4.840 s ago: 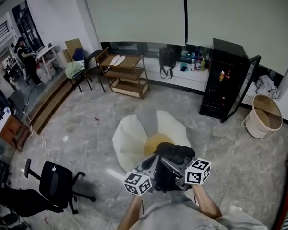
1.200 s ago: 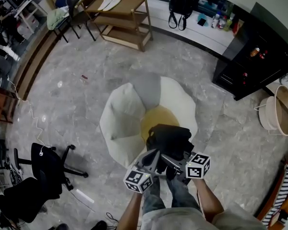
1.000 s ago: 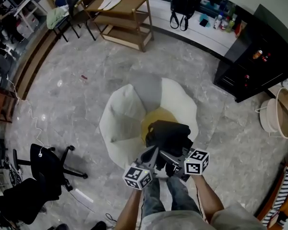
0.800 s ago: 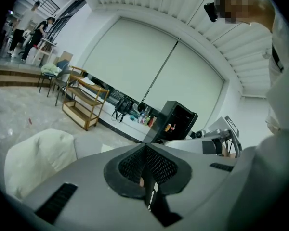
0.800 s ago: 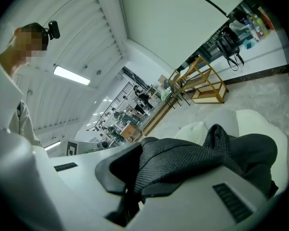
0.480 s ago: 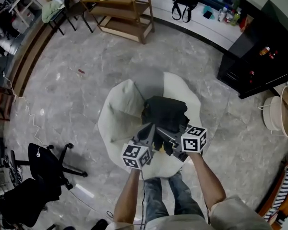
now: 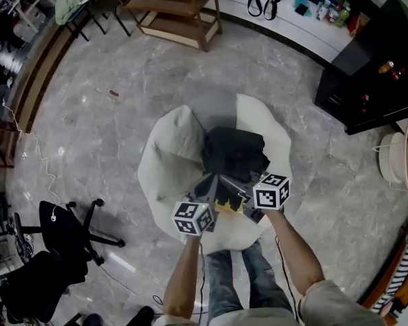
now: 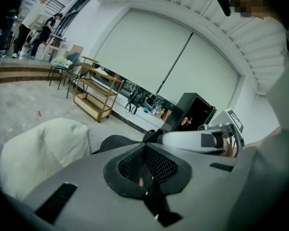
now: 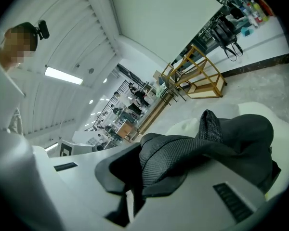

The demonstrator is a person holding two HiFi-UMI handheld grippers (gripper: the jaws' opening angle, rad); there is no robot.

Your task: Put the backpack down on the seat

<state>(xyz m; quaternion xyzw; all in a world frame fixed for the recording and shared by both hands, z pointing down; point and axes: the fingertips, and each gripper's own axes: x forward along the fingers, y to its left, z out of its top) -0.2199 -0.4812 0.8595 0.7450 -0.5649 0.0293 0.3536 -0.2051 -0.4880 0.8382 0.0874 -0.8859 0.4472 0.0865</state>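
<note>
The black backpack point(image 7: 234, 153) lies on the middle of the white beanbag seat point(image 7: 166, 161), covering most of its yellow centre. Both grippers reach in from the near side. In the left gripper view, the left gripper point(image 7: 211, 180) point(image 8: 145, 170) has its mesh pads pressed together on a thin black strap, with the backpack point(image 8: 111, 141) dark just beyond them. The right gripper point(image 7: 248, 182) point(image 9: 144, 177) is shut on a fold of the backpack's grey-black woven fabric point(image 9: 202, 148). The seat point(image 8: 43, 143) bulges pale to the left of the left gripper.
A black office chair point(image 7: 68, 233) stands on the grey marble floor at the left. A wooden shelf cart point(image 7: 180, 5) is at the far wall, a black cabinet point(image 7: 367, 66) and a round basket point(image 7: 401, 158) at the right. The person's legs point(image 7: 234, 284) stand against the seat's near edge.
Both grippers have carried the backpack forward and down, from hanging over the seat's near edge onto its middle. The yellow centre is now mostly covered.
</note>
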